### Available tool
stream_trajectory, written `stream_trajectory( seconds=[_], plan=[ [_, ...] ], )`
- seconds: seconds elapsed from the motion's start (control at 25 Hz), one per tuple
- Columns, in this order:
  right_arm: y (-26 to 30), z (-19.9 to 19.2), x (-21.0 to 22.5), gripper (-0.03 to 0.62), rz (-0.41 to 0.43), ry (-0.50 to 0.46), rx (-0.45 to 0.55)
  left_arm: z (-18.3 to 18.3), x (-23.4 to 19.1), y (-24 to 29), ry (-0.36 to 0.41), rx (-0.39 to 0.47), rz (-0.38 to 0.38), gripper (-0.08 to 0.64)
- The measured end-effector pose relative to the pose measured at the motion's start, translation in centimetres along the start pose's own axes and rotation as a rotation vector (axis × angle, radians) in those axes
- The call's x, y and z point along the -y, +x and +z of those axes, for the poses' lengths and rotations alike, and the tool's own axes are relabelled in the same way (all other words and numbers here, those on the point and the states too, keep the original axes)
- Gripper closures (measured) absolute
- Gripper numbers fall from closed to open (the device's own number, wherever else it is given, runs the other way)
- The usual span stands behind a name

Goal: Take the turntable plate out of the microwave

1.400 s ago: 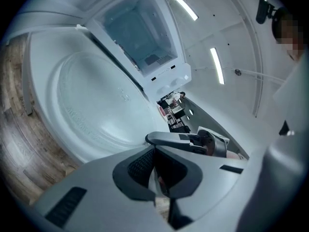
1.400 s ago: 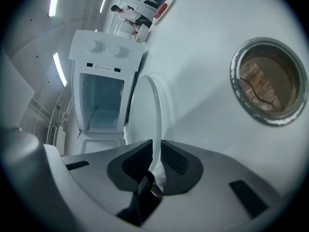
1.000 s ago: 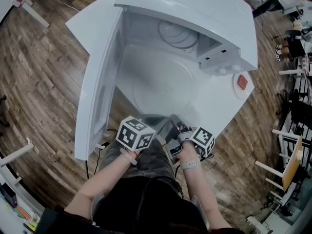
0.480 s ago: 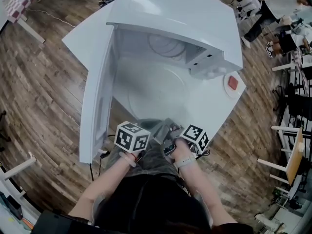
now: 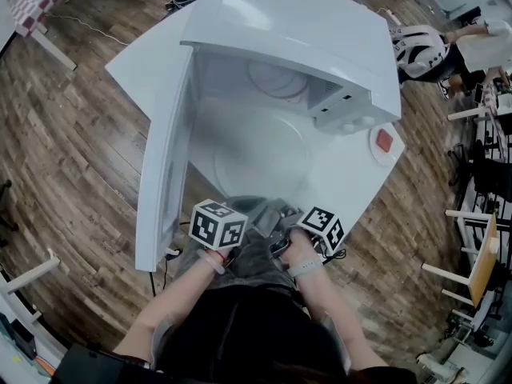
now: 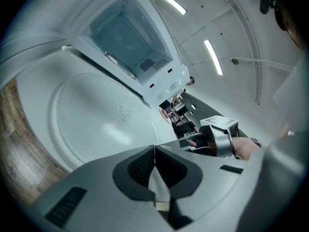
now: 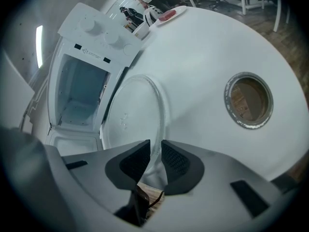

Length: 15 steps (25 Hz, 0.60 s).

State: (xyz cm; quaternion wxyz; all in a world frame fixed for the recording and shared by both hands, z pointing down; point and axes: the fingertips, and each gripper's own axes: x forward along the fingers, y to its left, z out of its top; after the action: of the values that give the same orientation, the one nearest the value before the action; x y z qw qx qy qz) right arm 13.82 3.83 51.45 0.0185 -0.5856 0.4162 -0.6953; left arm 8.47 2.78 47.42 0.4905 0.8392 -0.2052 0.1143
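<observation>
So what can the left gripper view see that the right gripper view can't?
Only the left gripper view shows the right gripper and the hand that holds it. Only the right gripper view shows the round hole in the white table. Both show the glass turntable plate up close and the open microwave behind it.

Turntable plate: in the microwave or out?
Out. The turntable plate is outside the open microwave, whose cavity holds no plate; left gripper and right gripper grip its rim.
</observation>
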Motion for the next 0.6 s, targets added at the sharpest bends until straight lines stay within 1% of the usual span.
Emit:
stream_trajectory(
  seconds=[0.4,0.6],
  plan=[
    [-0.4,-0.1,0.4,0.511,-0.03,-0.001,-0.004,0.2,-0.5,-0.2,-0.023,-0.002,0.0,0.545],
    [-1.1,0.1,1.0,0.505,-0.042,-0.009,0.023,0.4,-0.5,-0.2,-0.024,-0.001,-0.003,0.545]
  ],
)
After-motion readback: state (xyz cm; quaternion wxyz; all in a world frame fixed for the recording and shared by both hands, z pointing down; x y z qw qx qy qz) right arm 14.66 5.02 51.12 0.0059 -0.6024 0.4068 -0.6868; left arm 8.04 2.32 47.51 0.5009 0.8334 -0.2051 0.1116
